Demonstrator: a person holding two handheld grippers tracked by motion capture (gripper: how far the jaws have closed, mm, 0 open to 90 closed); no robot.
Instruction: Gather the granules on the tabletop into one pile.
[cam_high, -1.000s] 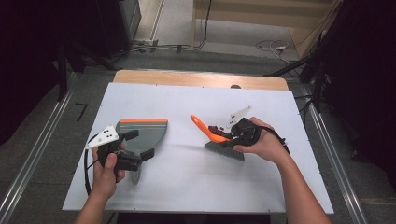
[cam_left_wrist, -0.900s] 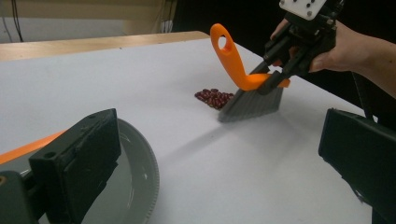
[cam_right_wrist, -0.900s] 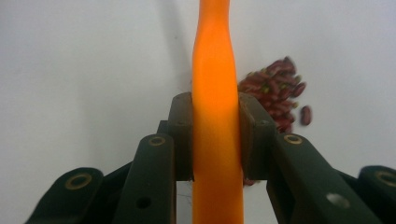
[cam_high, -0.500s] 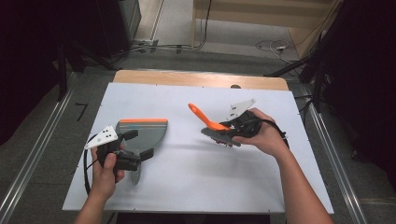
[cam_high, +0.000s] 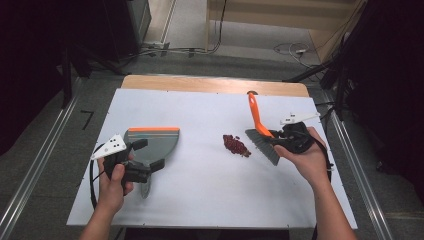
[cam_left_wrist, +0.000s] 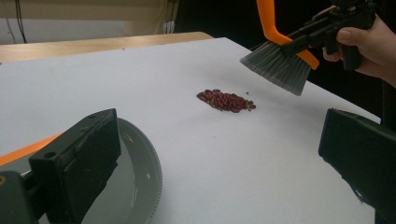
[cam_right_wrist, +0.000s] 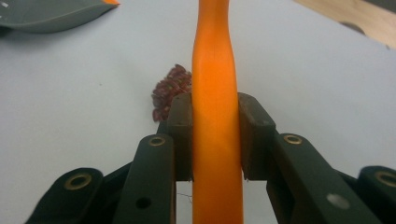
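Right gripper (cam_right_wrist: 215, 140) fingers (cam_right_wrist: 180, 140) clamped on brush (cam_high: 260, 131) handle, beans (cam_high: 236, 145) just beside bristles

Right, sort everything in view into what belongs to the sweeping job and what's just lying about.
In the job:
- brush, clamped in the right tool
- dustpan, at the left tool
- beans, a small heap between them
- white sheet under it all

Lying about:
- floor cables beyond the table
- metal rail beside it
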